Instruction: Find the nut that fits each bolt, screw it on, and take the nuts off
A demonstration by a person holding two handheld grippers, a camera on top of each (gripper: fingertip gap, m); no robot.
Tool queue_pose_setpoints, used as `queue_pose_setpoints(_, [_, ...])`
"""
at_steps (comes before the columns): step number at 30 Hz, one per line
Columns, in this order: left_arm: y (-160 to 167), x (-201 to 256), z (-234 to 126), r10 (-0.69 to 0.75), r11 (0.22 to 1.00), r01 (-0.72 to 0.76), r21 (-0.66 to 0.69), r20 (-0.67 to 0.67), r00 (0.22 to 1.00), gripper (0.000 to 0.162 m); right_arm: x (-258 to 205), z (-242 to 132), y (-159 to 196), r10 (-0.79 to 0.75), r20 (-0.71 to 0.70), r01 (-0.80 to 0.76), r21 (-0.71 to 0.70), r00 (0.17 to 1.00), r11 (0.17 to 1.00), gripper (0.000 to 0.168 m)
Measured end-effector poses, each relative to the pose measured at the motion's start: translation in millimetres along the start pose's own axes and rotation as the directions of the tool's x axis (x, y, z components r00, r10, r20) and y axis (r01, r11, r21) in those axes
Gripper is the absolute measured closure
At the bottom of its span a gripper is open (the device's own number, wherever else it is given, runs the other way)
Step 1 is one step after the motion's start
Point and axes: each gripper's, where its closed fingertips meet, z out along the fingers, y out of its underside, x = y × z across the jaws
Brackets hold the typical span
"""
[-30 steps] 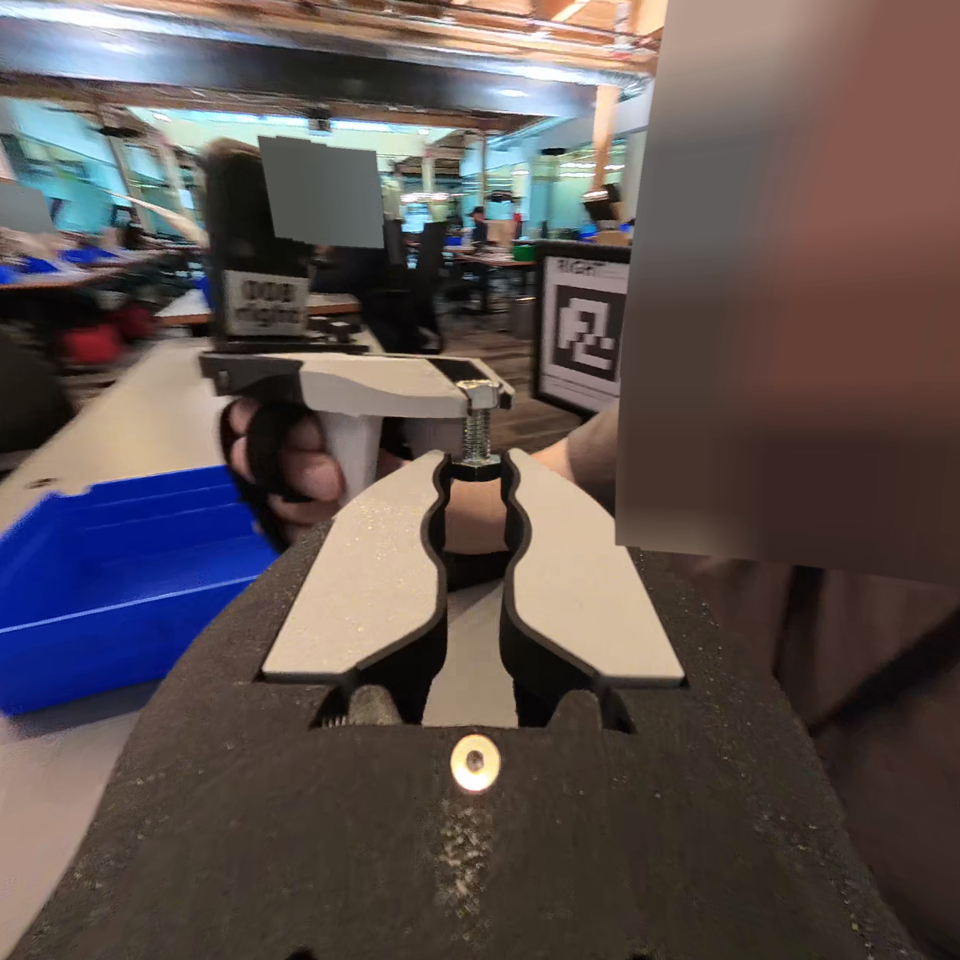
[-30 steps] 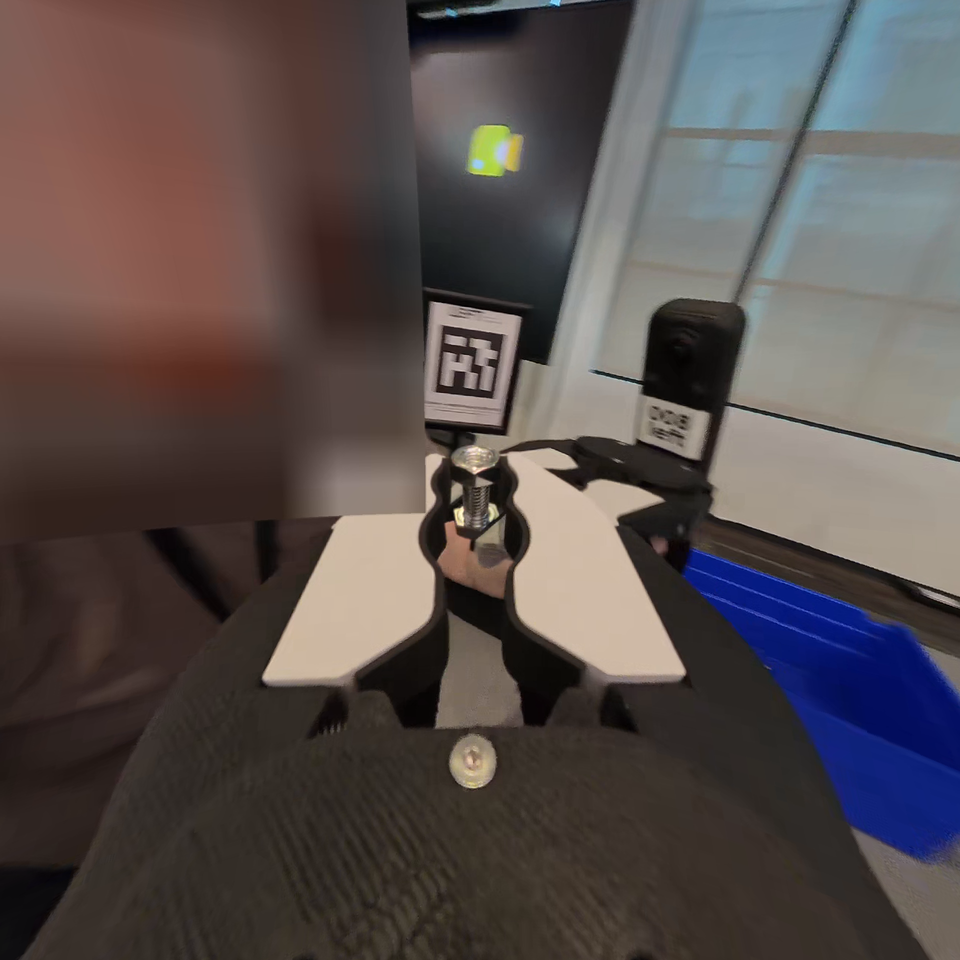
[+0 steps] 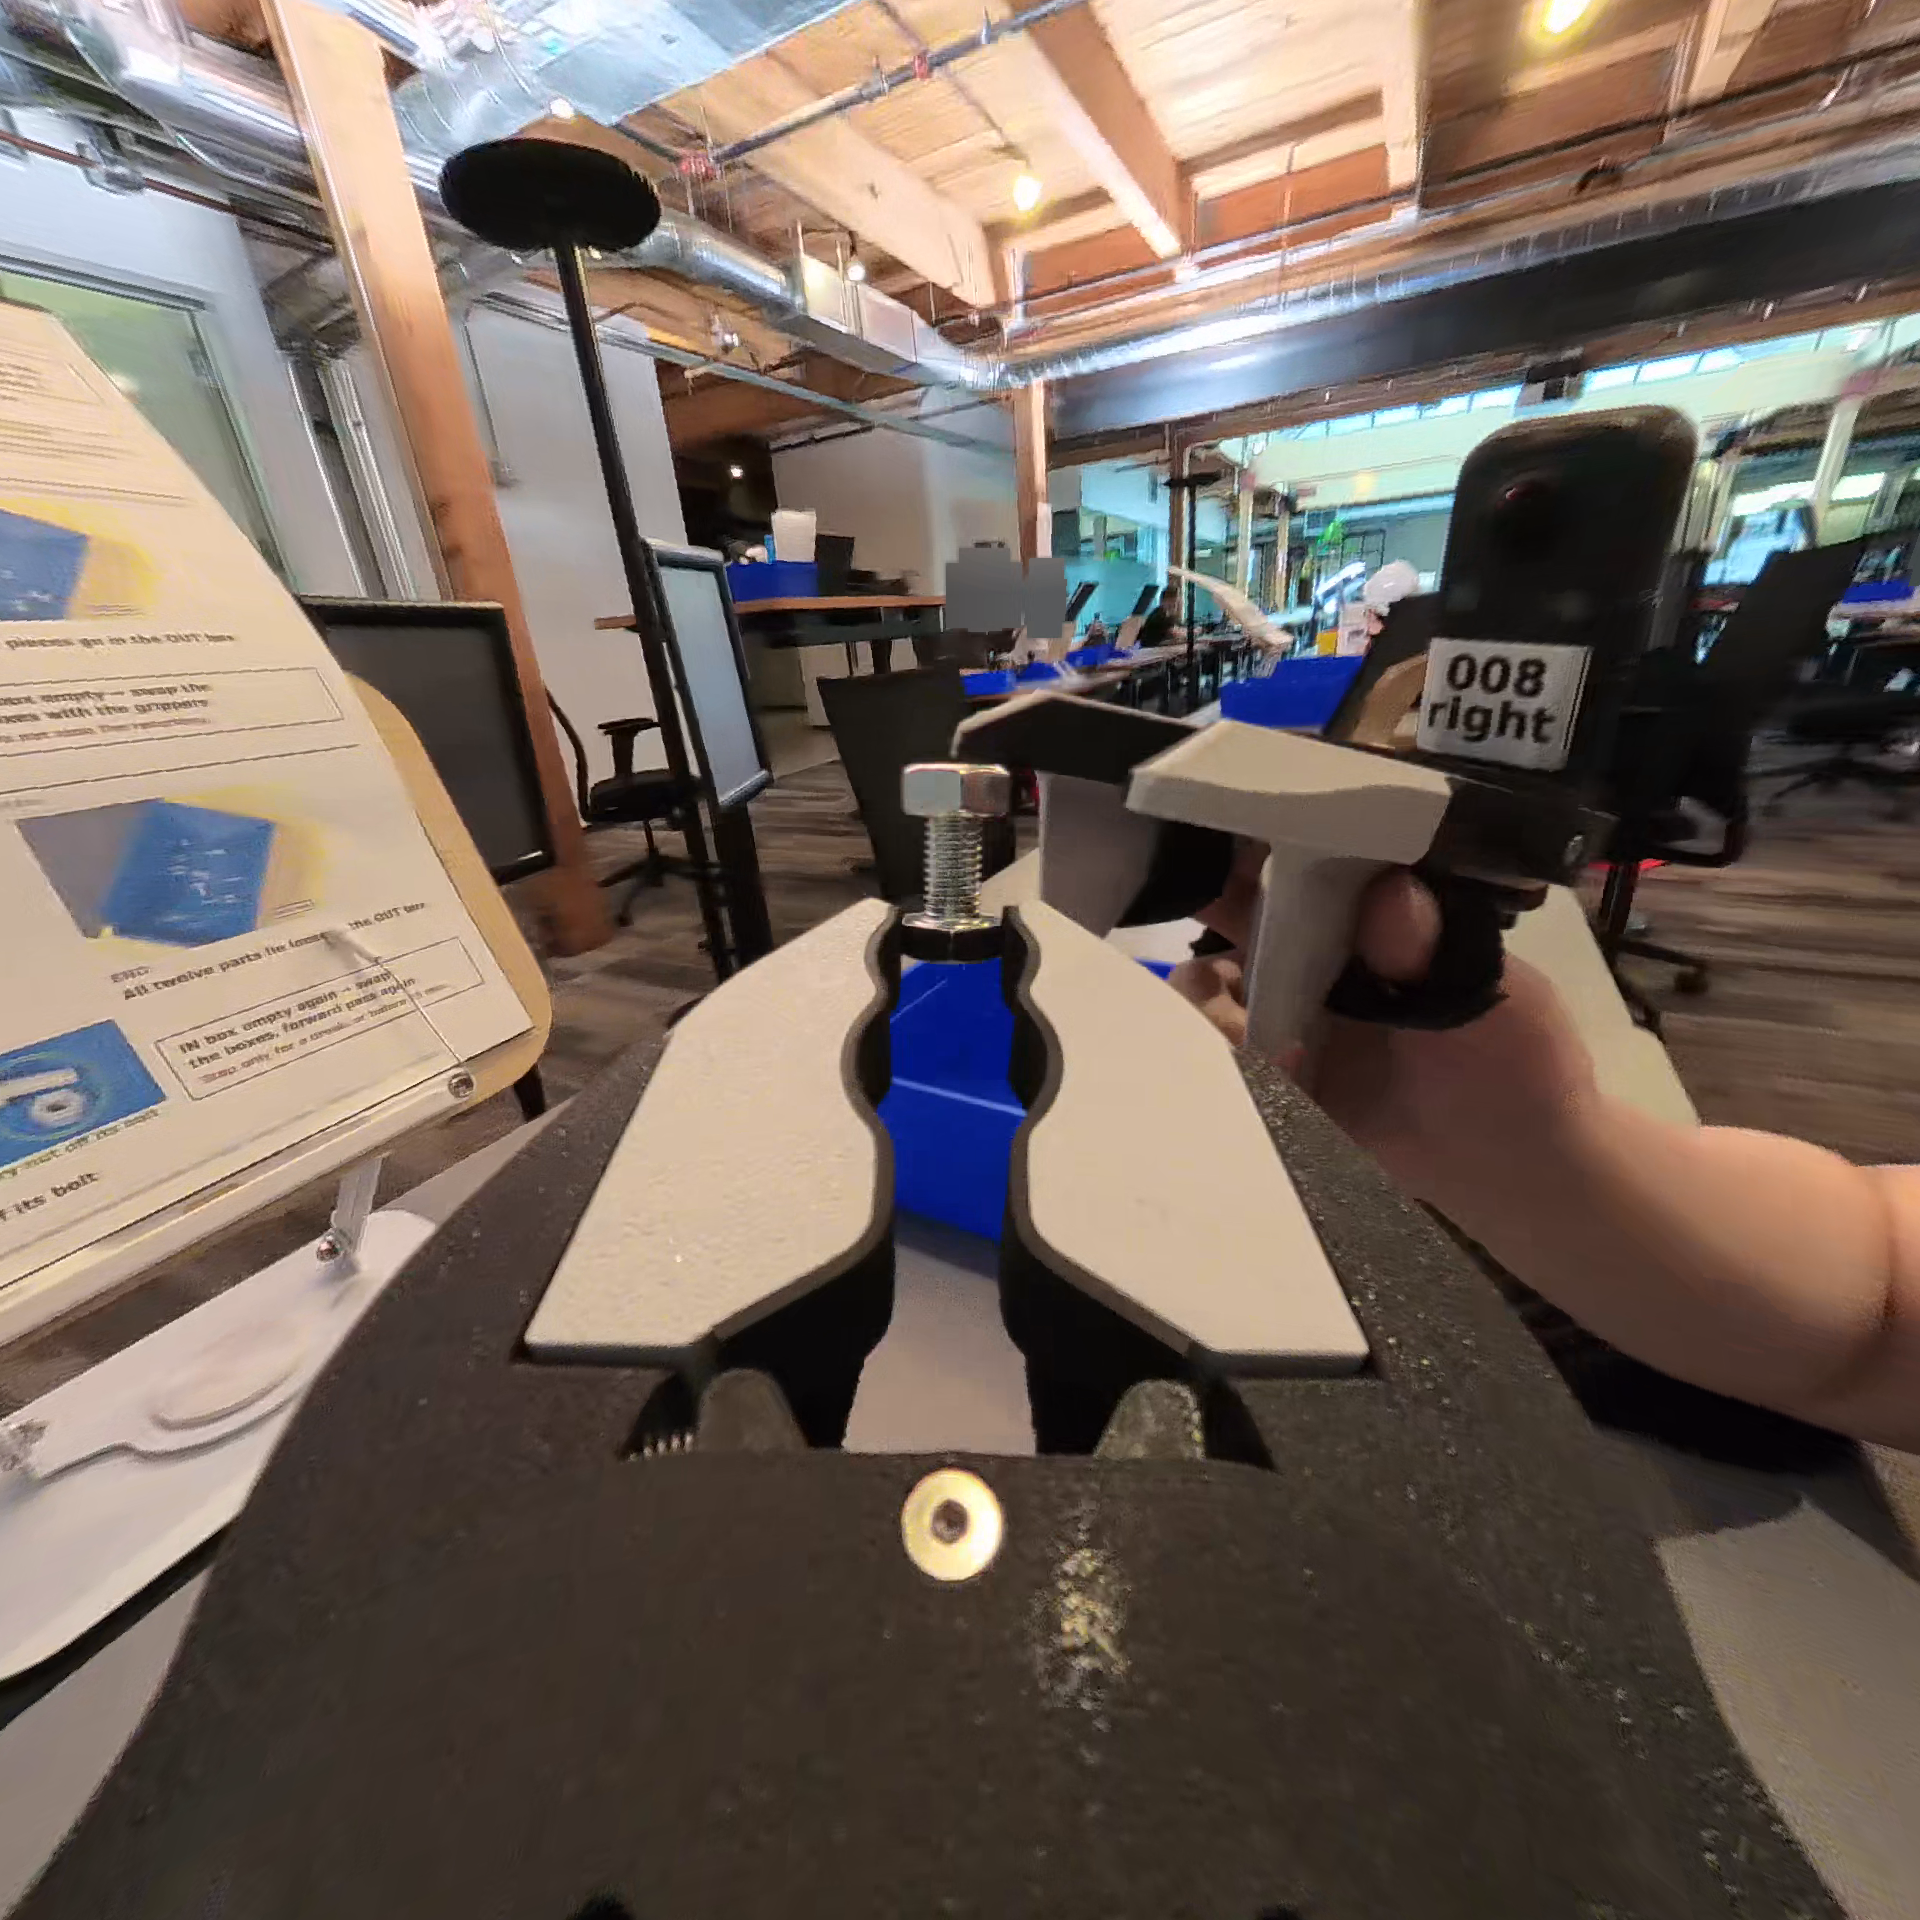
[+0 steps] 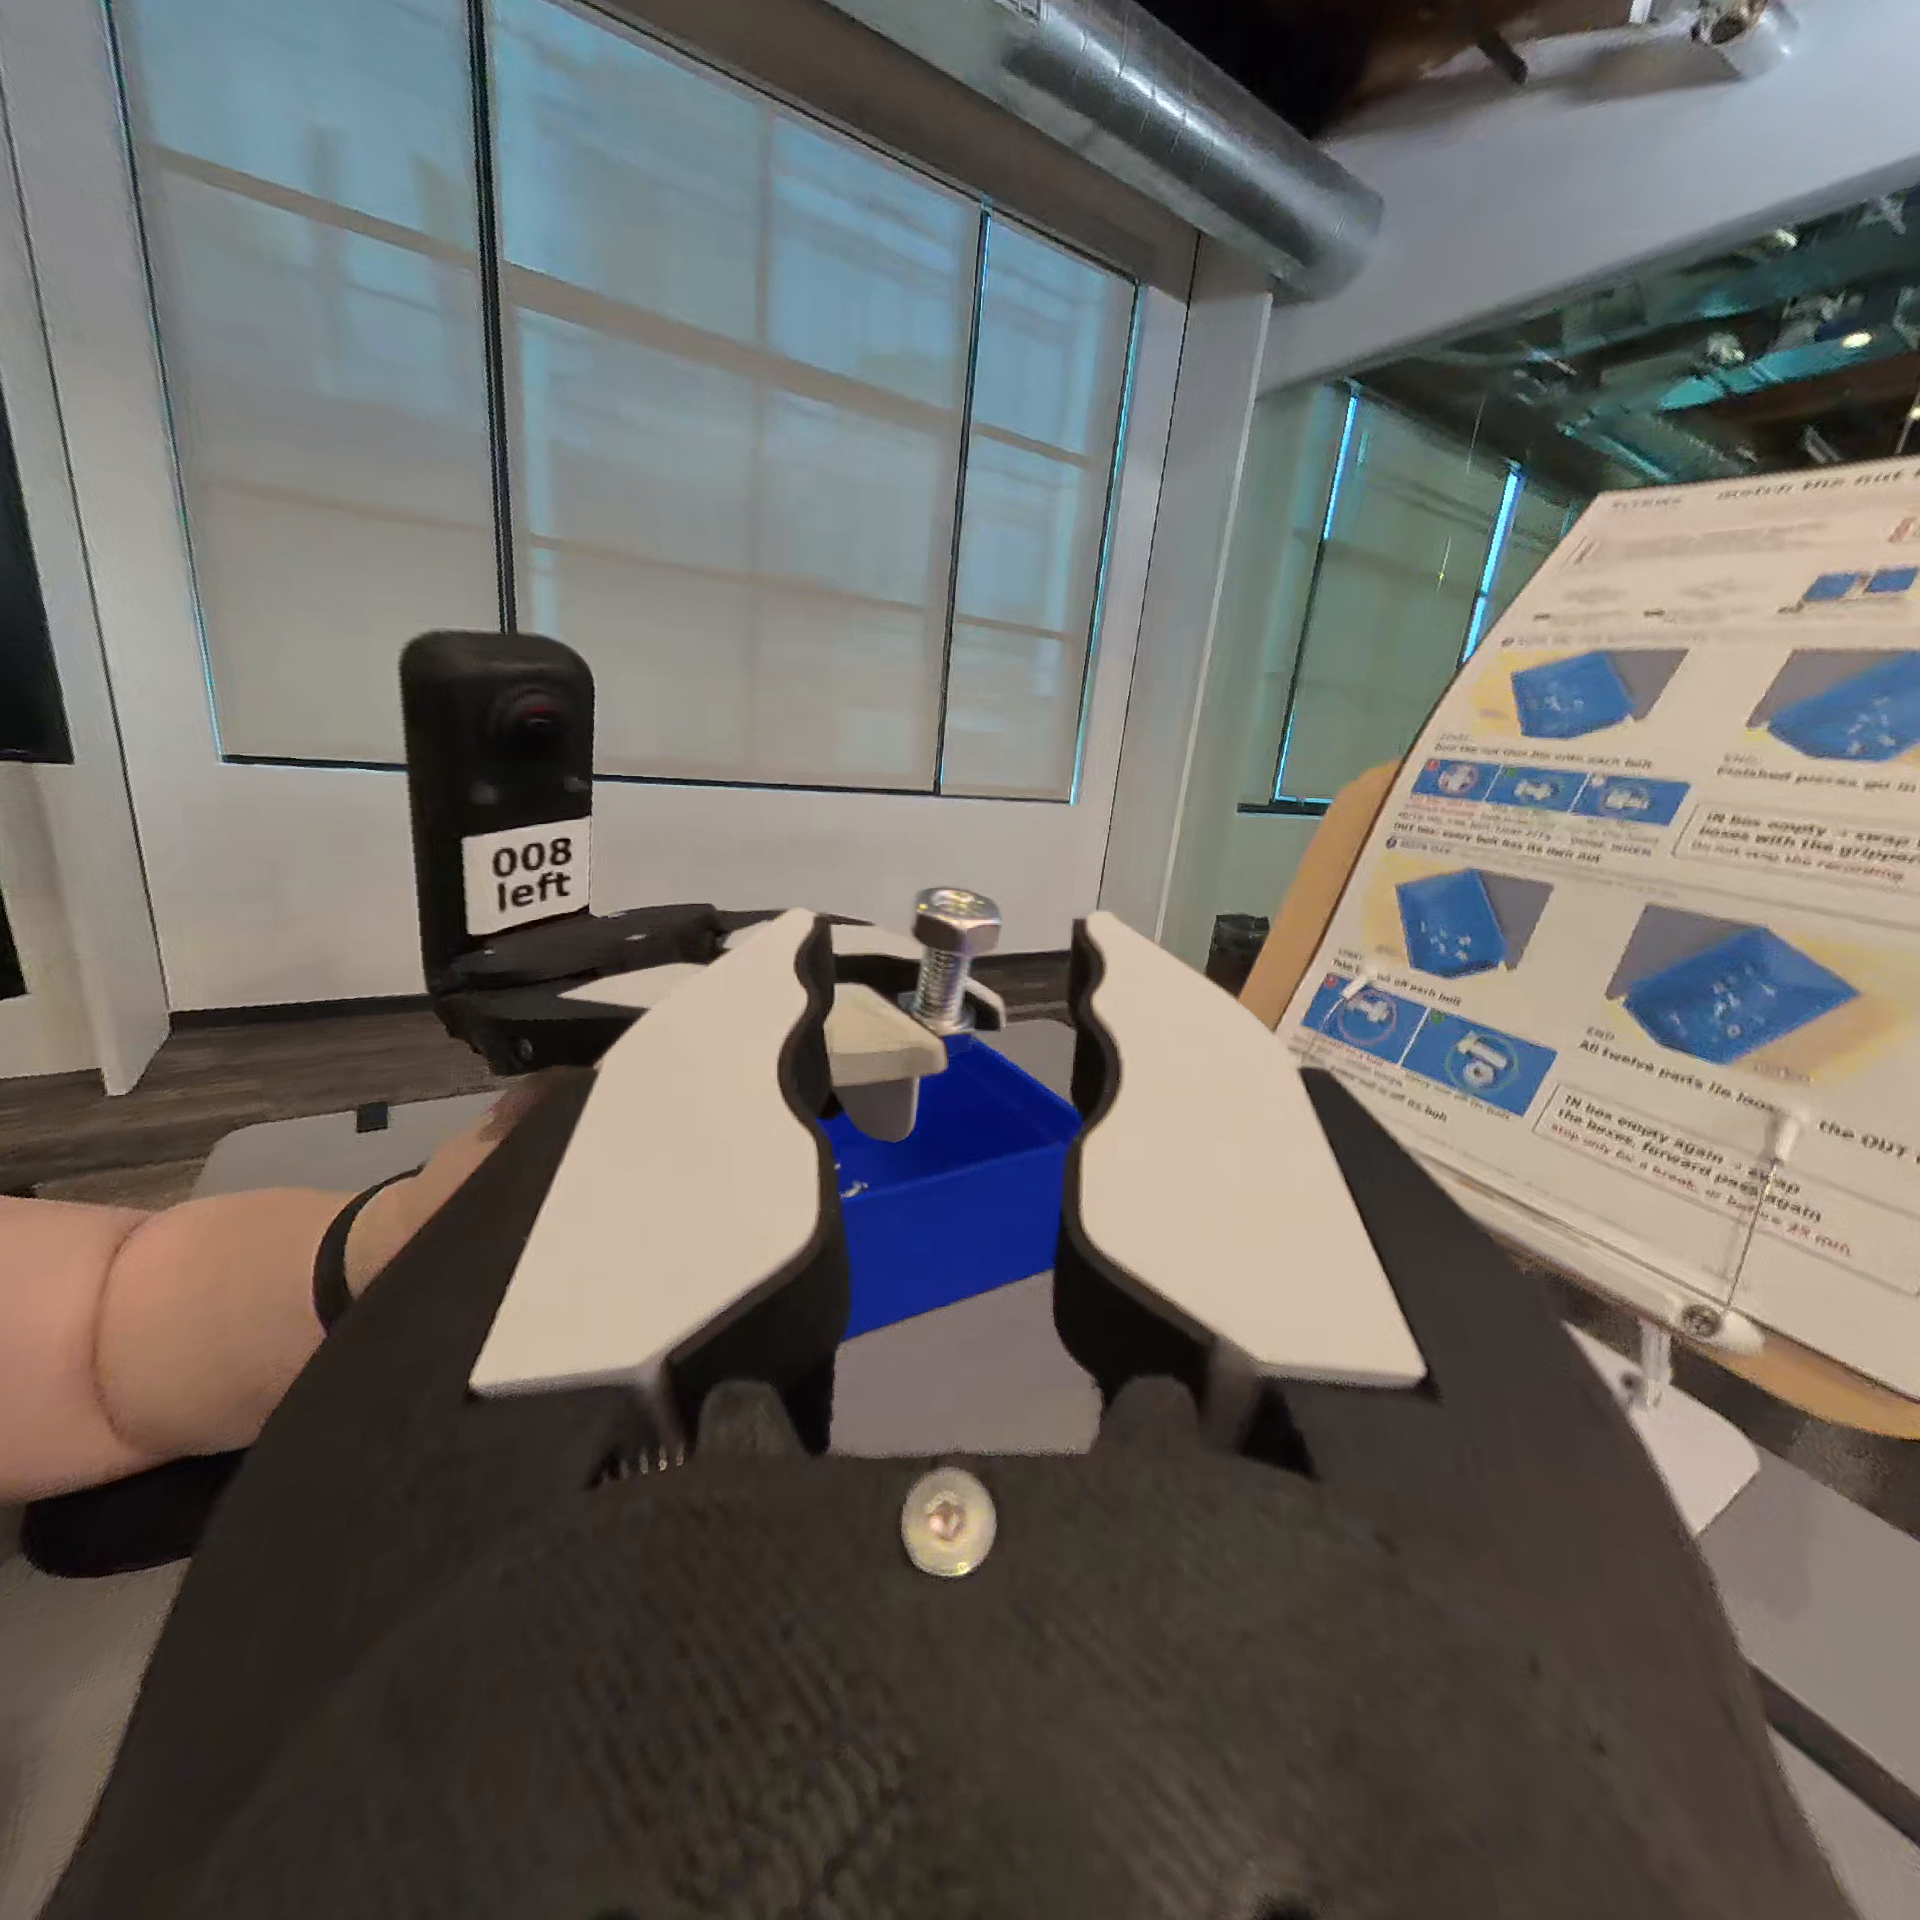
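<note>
Gripping a dark nut (image 3: 951, 940) between its fingertips, the left tool (image 3: 953, 948) holds a silver bolt (image 3: 954, 847) upright, hexagonal head on top and threaded shank running down into the nut. Its two pale fingers are closed tight on the nut's flats. Below and beyond the tips sits a blue bin (image 3: 951, 1101) on the grey bench (image 3: 940, 1382).

From the right wrist view, the right tool (image 4: 951, 951) stands with its fingers spread wide and nothing between them; the bolt (image 4: 951, 961) shows through the gap, a little farther off, with the same blue bin (image 4: 951, 1195) underneath. The right tool is near the bolt head but apart from it, off to the right in the left wrist view (image 3: 1081, 774), held by a hand (image 3: 1423, 997) in a black fingerless glove.

Each tool carries an upright black camera with a white sticker printed in black characters: one on the left tool's camera (image 4: 499, 790), one on the right tool's (image 3: 1558, 582).

An instruction sheet (image 4: 1662, 935) leans on a wooden stand at the edge of the bench, under a clear cover. It bears printed text in boxed paragraphs, some lines in red, and small photographs of blue bins and bolts. The same sheet (image 3: 187, 790) shows on the left in the left wrist view.
</note>
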Motion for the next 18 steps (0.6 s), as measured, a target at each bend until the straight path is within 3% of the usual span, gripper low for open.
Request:
queue_pose_setpoints(8, [9,11,5,0.064,0.997,-0.064,-0.05,-0.004,0.998,0.144,-2,4,15,0.107,0.028,-0.107,-0.026,0.994,0.994,0.149])
queue_pose_setpoints(12, [5,17,5,0.067,0.997,-0.069,-0.043,-0.052,0.996,0.144,-7,2,10,0.052,0.074,-0.051,-0.018,0.996,0.999,0.151])
queue_pose_setpoints(15, [-2,30,2,0.03,0.999,-0.035,-0.027,-0.181,0.983,0.144,-19,-2,1,0.042,0.209,-0.039,-0.021,0.977,0.999,0.151])
queue_pose_setpoints(18, [-10,53,-6,-0.062,0.998,0.05,-0.042,-0.388,0.92,0.144,-36,-13,-8,0.089,0.428,-0.081,-0.036,0.899,0.996,0.15])
